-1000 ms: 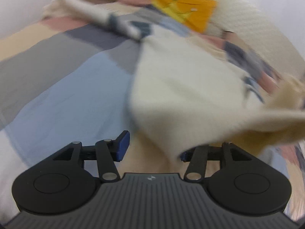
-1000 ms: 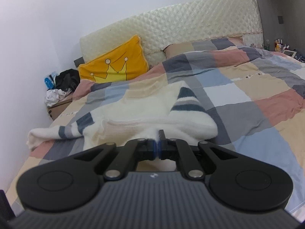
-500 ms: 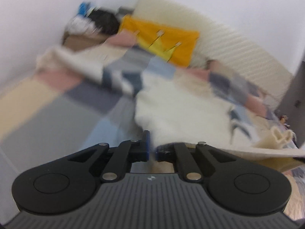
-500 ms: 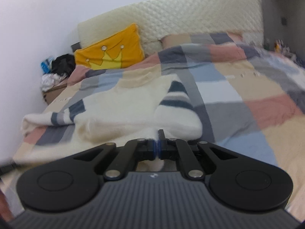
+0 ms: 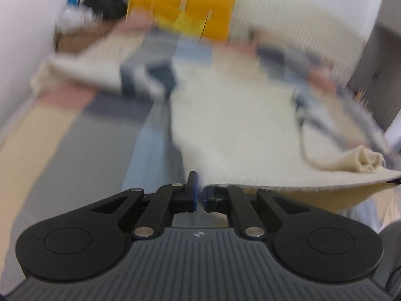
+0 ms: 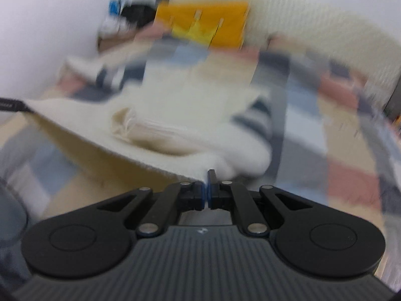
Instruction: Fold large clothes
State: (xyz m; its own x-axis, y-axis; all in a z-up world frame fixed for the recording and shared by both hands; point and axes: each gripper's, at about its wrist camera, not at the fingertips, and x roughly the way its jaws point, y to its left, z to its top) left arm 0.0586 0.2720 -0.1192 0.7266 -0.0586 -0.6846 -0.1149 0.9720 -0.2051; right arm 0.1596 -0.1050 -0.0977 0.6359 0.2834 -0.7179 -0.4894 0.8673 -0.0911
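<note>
A large cream sweater [image 5: 235,115] with dark striped sleeves lies on the bed, its near hem lifted and stretched between both grippers. My left gripper [image 5: 199,195] is shut on the hem's left corner. My right gripper [image 6: 207,195] is shut on the hem's right corner; the sweater [image 6: 175,125] sags to the left of it. One striped sleeve [image 5: 140,75] trails off to the left, the other striped sleeve [image 6: 260,115] is folded over the body. Both views are blurred by motion.
A patchwork bedspread [image 6: 345,165] covers the bed. An orange crown pillow [image 5: 180,17] leans on the quilted cream headboard [image 6: 313,25]. A pile of dark things [image 5: 100,7] sits by the wall at the far left.
The left gripper has closed on the hem and risen. Both grippers have lifted the hem off the bed and are moving fast, blurring both views.
</note>
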